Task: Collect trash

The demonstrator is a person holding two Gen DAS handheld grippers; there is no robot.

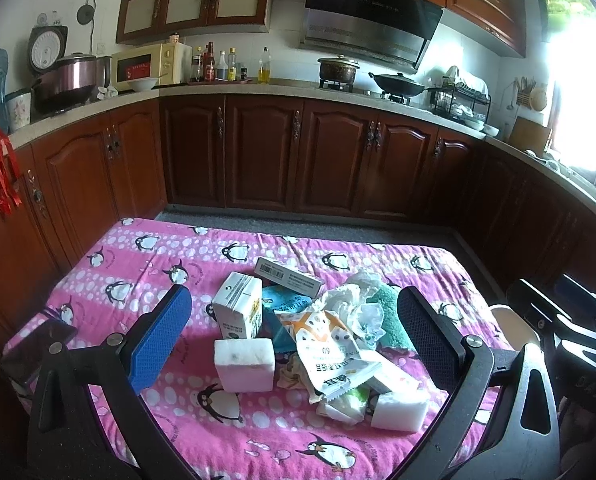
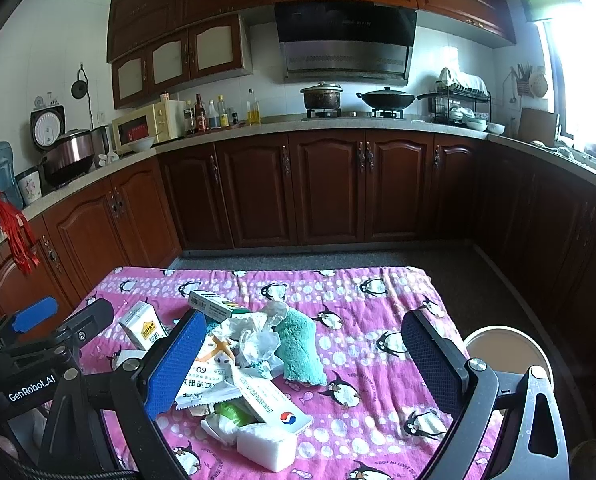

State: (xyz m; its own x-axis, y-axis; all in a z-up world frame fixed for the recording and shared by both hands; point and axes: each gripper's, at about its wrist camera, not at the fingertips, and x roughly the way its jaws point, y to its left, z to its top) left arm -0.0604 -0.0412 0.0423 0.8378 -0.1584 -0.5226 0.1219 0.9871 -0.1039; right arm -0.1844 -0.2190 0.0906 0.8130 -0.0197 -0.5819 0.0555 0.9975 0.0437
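A: What is lying on the table [image 1: 110, 264] with the pink penguin cloth?

B: A heap of trash is sitting near the middle: a small drink carton [image 1: 238, 306] is standing upright, a white foam block [image 1: 245, 364] is lying just in front of it, and a flat barcode box [image 1: 288, 276] is resting behind it. Crumpled tissue [image 1: 353, 292] is piling against a teal fuzzy cloth [image 1: 389, 316], and an orange-and-white wrapper [image 1: 329, 348] is lying across the front of the heap.

A: Anything else in that heap?

B: A second foam block [image 2: 266, 450] is sitting at the near edge, touching a long white box with a red-and-blue mark [image 2: 274, 400].

A: How is the left claw [image 1: 294, 340] standing?

B: It is hanging wide open over the near part of the table, gripping nothing, with the carton, the foam block and the wrapper lying between its fingers.

A: And the right claw [image 2: 301, 364]?

B: Also spread open and empty. Its blue finger [image 2: 174, 364] is showing in front of the heap's left side, and the teal cloth is lying between its fingers.

A: Is a bin showing?

B: A round white-rimmed container [image 2: 505, 352] is standing beside the table's right edge.
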